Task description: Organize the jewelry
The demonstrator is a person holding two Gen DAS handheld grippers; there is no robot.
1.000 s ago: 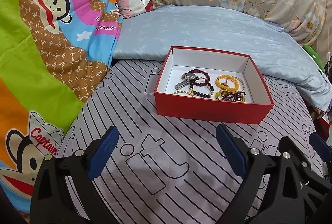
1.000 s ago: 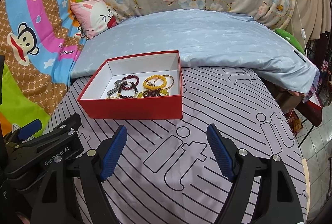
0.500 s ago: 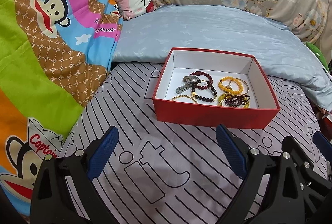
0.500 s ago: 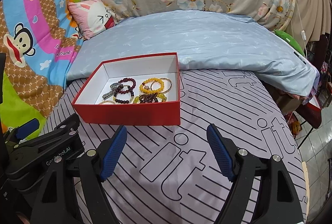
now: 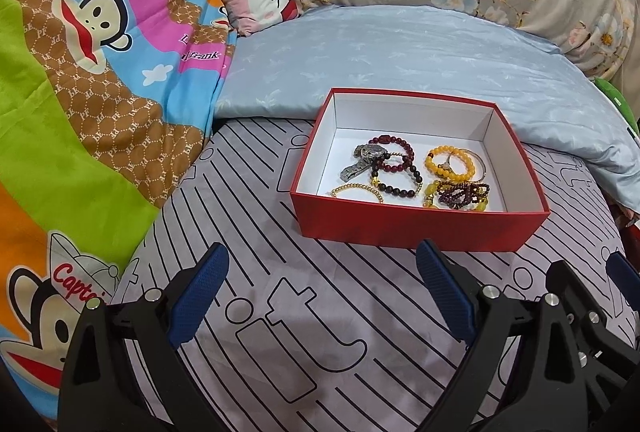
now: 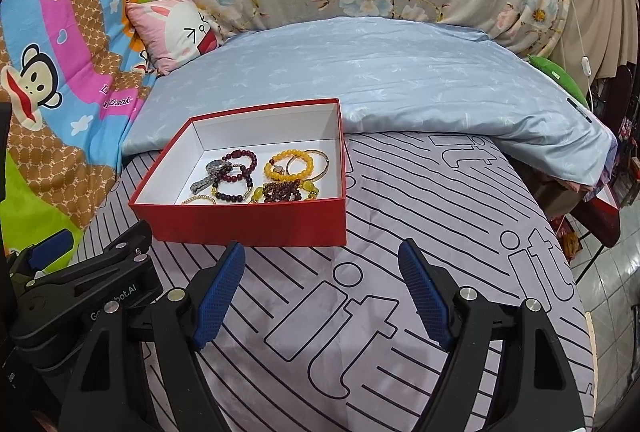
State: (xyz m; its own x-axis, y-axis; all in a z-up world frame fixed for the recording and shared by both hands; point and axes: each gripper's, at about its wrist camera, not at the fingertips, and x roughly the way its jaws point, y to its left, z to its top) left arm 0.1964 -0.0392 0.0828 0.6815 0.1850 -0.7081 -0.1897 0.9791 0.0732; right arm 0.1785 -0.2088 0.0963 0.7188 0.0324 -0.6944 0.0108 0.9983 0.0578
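Left wrist view: the red box (image 5: 416, 228) of bracelets (image 5: 450, 163) sits on the bed just beyond the left hand-held gripper (image 5: 320, 292); both it and the right hand-held gripper (image 6: 322, 290) gape empty.

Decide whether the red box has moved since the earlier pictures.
No. The red box still sits at the blue quilt edge; only the view shifted slightly.

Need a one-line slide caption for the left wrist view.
Left gripper open above the striped bedsheet, facing a red box holding beaded bracelets and a watch.
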